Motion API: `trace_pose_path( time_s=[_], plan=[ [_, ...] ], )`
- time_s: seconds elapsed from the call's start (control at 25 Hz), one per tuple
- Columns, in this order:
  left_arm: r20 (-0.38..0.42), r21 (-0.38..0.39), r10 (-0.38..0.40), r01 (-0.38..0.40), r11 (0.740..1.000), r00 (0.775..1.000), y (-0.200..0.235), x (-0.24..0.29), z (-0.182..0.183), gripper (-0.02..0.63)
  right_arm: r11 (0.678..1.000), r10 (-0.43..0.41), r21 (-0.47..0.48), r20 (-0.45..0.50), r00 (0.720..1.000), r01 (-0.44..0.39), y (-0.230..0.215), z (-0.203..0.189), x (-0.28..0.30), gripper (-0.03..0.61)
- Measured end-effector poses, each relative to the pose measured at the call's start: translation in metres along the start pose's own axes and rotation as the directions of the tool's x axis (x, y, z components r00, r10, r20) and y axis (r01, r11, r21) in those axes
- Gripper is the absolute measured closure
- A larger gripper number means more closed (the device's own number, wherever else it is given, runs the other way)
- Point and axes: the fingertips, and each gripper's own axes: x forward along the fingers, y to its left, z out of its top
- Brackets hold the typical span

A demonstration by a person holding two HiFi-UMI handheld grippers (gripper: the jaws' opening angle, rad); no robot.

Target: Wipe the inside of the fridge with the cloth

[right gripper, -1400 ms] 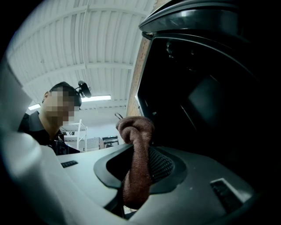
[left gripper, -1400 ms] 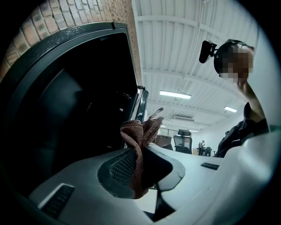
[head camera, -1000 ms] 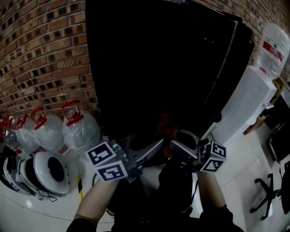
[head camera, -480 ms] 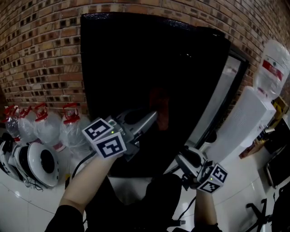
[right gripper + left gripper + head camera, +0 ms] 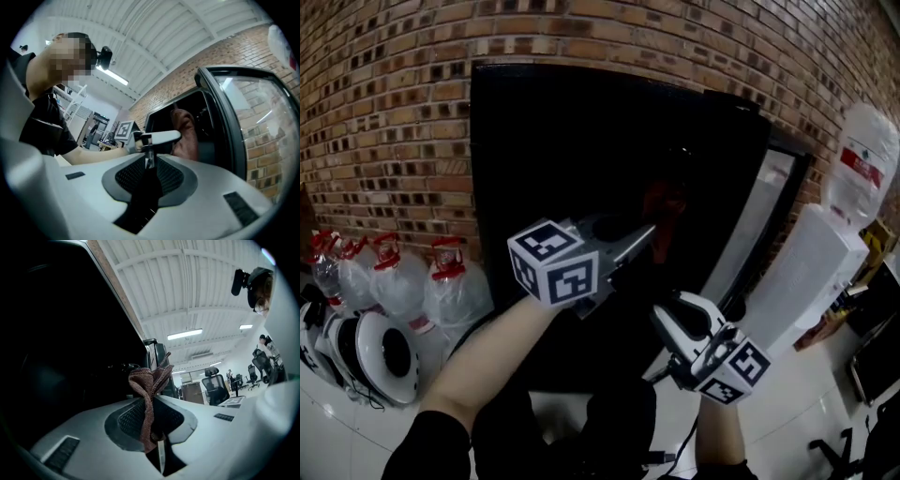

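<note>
The left forearm reaches up and forward from the lower left, carrying the left gripper (image 5: 637, 242) to mid-height in front of the dark opening of the black fridge (image 5: 581, 131). Its jaws are clamped on the reddish cloth (image 5: 150, 385), which sticks out past the tips as a bunched fold toward the fridge interior. The right gripper (image 5: 673, 323) is held lower and to the right, near the bottom of the open glass door (image 5: 757, 230). Its jaws have just been closing and now stand close together with nothing between them. A second ago both grippers sat low, side by side at the foot of the fridge. Since then the left one has climbed well up with the cloth and rolled over, and the right one has risen a little and rolled too.
</note>
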Motion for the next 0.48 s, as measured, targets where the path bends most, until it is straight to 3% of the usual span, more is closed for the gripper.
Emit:
trace_pose_path(
  time_s=[0.12,0.24,0.48],
  plan=[
    [-0.021,0.063,-0.014,0.015,0.998,1.0,0.014,0.027,0.002,0.555,1.0,0.023,0.022,-0.016,1.0,-0.022,0.006,-0.012,0.001,0.505],
    [-0.027,0.066,-0.023,0.024,0.998,0.999,0.023,0.05,0.002,0.555,0.999,-0.009,0.05,-0.058,0.998,0.012,-0.003,-0.031,-0.009,0.505],
    [-0.049,0.132,0.026,-0.019,0.991,0.998,0.037,0.066,0.003,0.555,0.997,-0.046,0.063,-0.084,0.995,0.051,-0.015,-0.039,-0.027,0.505]
  ],
)
